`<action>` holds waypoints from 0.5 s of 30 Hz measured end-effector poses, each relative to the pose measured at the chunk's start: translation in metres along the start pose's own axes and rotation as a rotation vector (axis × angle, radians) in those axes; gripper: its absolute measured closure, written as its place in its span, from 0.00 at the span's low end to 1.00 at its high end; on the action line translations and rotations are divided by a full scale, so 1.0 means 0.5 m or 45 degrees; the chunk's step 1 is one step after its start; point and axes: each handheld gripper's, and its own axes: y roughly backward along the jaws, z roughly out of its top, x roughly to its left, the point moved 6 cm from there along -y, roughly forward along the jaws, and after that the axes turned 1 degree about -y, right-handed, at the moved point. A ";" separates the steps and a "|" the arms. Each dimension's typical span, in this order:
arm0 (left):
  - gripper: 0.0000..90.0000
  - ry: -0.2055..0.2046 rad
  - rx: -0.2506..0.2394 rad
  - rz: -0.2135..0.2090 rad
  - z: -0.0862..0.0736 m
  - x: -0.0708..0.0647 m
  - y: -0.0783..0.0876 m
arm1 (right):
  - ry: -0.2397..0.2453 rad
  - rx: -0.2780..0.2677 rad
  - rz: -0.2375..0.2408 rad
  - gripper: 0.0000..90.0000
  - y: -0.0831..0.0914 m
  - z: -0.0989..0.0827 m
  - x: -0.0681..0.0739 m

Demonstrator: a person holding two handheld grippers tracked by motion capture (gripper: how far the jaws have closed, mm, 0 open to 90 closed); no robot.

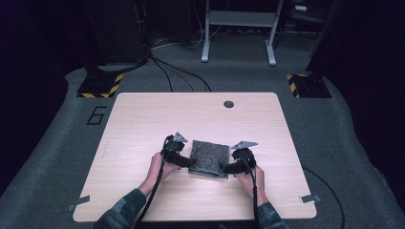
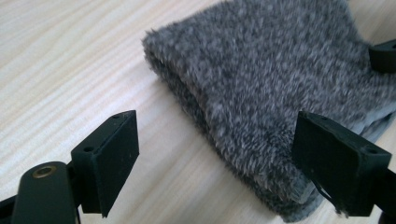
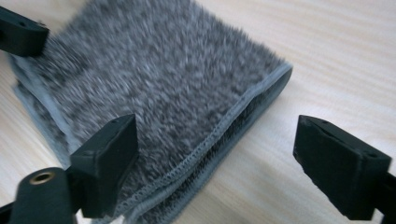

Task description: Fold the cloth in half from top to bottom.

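A folded grey fuzzy cloth (image 1: pixel 209 158) lies flat near the middle front of the wooden table (image 1: pixel 143 119). My left gripper (image 1: pixel 183 162) sits at the cloth's left side, open, its jaws straddling the cloth's folded near corner (image 2: pixel 261 154). My right gripper (image 1: pixel 228 167) is at the cloth's right front corner, open, with the stitched hem (image 3: pixel 219 135) between its jaws. Across the cloth, a jaw tip of the other gripper (image 2: pixel 384 55) shows in the left gripper view, and likewise one (image 3: pixel 21 32) in the right gripper view.
A round cable hole (image 1: pixel 229 104) sits near the table's far edge. Bits of tape (image 1: pixel 309 198) mark the front corners. Beyond the table are floor cables (image 1: pixel 181 71), a white frame's legs (image 1: pixel 239 33) and striped stand bases (image 1: pixel 101 86).
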 end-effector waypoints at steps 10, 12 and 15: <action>0.16 -0.083 0.067 0.044 -0.044 -0.025 -0.011 | 0.065 0.066 -0.063 0.10 -0.014 -0.022 -0.007; 0.16 -0.077 0.042 0.041 -0.037 -0.021 -0.003 | 0.073 0.072 -0.053 0.10 -0.013 -0.019 -0.007; 0.15 -0.052 0.004 0.051 -0.016 -0.004 0.010 | 0.046 0.024 -0.029 0.10 -0.003 0.000 -0.013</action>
